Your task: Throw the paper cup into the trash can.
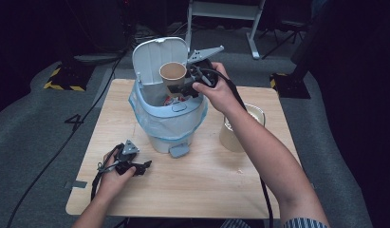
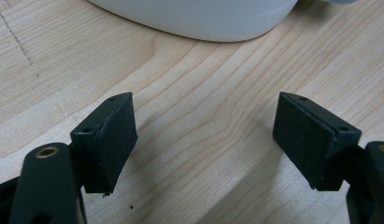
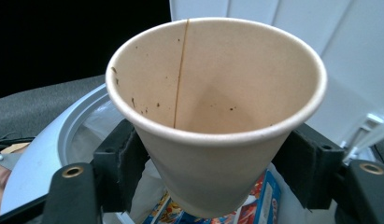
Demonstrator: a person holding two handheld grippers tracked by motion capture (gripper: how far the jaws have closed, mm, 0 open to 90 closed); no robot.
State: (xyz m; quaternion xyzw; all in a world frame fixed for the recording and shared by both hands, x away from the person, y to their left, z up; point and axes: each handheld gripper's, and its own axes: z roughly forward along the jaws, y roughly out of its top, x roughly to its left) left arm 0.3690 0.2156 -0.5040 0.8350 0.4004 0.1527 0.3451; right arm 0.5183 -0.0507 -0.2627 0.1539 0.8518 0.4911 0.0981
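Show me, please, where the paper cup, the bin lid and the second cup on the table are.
paper cup (image 3: 213,84), right gripper view, on its inner wall.
bin lid (image 1: 152,52), high view, on its raised inner face.
second cup (image 1: 229,137), high view, on its side wall.

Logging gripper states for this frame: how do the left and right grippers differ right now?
The left gripper is open with nothing between its fingers; the right gripper is shut on the paper cup.
The left gripper rests low on the wooden table, beside the bin's base; the right gripper is raised over the open bin.
Both are hand-held, with black fingers.
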